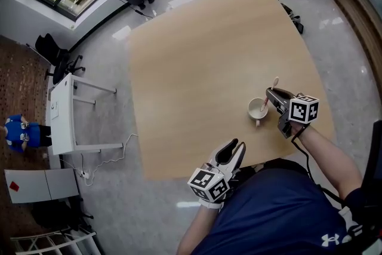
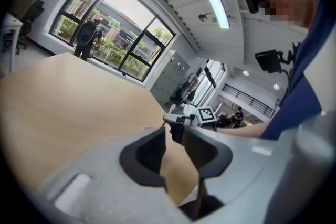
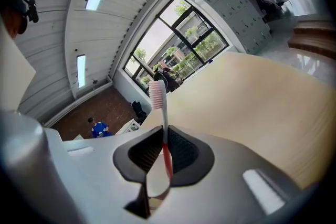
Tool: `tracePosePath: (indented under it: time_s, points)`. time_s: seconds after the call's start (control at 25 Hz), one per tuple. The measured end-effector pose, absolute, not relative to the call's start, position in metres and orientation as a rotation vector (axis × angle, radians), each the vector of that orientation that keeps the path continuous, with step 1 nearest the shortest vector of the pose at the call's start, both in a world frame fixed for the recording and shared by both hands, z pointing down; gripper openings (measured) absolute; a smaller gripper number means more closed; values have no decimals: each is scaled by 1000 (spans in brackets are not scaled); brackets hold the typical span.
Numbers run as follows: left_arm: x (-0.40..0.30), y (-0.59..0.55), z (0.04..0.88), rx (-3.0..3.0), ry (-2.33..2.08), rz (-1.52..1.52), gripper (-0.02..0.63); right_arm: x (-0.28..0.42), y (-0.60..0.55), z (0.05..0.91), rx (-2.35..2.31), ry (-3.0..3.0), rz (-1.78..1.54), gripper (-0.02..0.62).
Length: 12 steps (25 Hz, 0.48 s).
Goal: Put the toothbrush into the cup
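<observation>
A white cup (image 1: 257, 109) stands on the light wooden table (image 1: 197, 68) near its right front corner. My right gripper (image 1: 270, 95) hovers just right of the cup, shut on a toothbrush (image 1: 274, 84) that stands bristles-up, its lower end over the cup's mouth. In the right gripper view the red-and-white toothbrush (image 3: 157, 96) is pinched between the dark pads of the right gripper (image 3: 164, 136). My left gripper (image 1: 236, 146) sits at the table's front edge, open and holding nothing. The left gripper (image 2: 175, 136) shows a clear gap in its own view, the right gripper's marker cube (image 2: 207, 113) beyond.
The table's front edge (image 1: 197, 173) lies close to the person's dark blue shirt (image 1: 280, 212). On the floor at left stand a white desk (image 1: 62, 116) and black chairs (image 1: 57, 54); a person in blue (image 1: 21, 131) is further left.
</observation>
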State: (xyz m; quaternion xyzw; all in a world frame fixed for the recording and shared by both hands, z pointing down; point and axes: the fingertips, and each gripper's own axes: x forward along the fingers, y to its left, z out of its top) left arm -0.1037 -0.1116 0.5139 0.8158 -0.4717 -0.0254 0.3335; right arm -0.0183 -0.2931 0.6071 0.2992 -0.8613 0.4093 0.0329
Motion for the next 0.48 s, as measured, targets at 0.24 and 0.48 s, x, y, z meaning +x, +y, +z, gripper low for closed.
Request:
tracePosePath:
  time_s: [0.24, 0.48]
  points:
    - [-107, -109, 518, 2096, -1268, -68, 110, -36, -282, 624, 806, -2611, 1125, 38]
    - [-119, -103, 524, 2079, -1284, -79, 107, -61, -261, 639, 705, -2562, 1051, 38]
